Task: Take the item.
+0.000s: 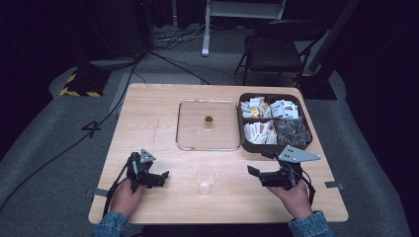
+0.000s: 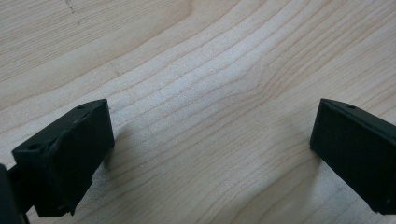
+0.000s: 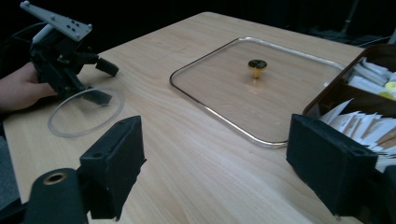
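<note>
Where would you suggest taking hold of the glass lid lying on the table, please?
Grip the small gold knob at the centre of the glass lid, coming straight down from above. The lid lies flat on the table, so its thin rim offers little purchase; the knob stands proud.

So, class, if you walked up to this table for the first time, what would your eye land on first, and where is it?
Most likely the dark box of packets at the far right of the wooden table, beside the clear square lid with a gold knob lying flat at the centre. Nearer the person, a clear plastic cup stands between the left tool and the right tool, both open and empty.
</note>
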